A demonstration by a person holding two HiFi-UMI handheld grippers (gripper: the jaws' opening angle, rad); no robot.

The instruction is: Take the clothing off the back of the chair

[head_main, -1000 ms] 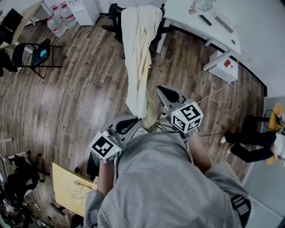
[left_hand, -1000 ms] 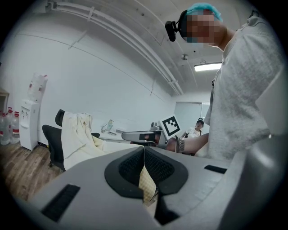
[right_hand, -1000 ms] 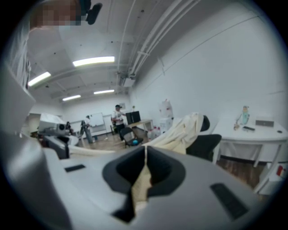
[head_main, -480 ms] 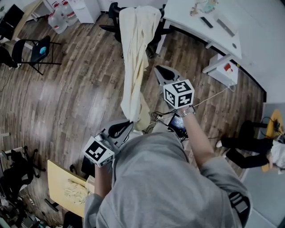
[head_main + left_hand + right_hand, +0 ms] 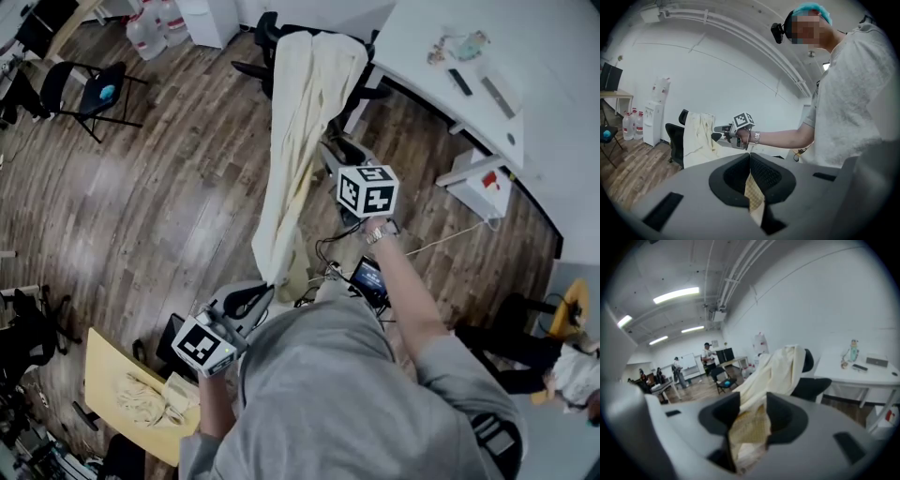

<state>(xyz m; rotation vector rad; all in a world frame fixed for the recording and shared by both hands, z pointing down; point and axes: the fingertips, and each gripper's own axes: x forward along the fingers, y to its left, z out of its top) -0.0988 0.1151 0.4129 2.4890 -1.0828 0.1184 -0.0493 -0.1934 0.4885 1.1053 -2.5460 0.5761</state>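
A long cream garment (image 5: 302,112) hangs over the back of a black office chair (image 5: 269,28) and stretches down toward me. My left gripper (image 5: 266,290) is shut on its lower end, and cloth shows pinched between the jaws in the left gripper view (image 5: 750,176). My right gripper (image 5: 334,152) is farther up, beside the garment near the chair. Its jaws have just been opening and now stand wide apart (image 5: 752,414), with loose cream cloth (image 5: 749,427) lying between them. The garment (image 5: 780,369) and chair (image 5: 812,386) rise just beyond.
A white desk (image 5: 412,37) stands right of the chair, with a white box (image 5: 485,184) on the floor beside it. Cables (image 5: 328,262) lie near my feet. There is a wooden seat with cloth (image 5: 131,394) at lower left and a black folding chair (image 5: 84,89) at upper left.
My right gripper has moved up along the garment toward the chair. The left gripper has stayed near my body, still holding the cloth's lower end.
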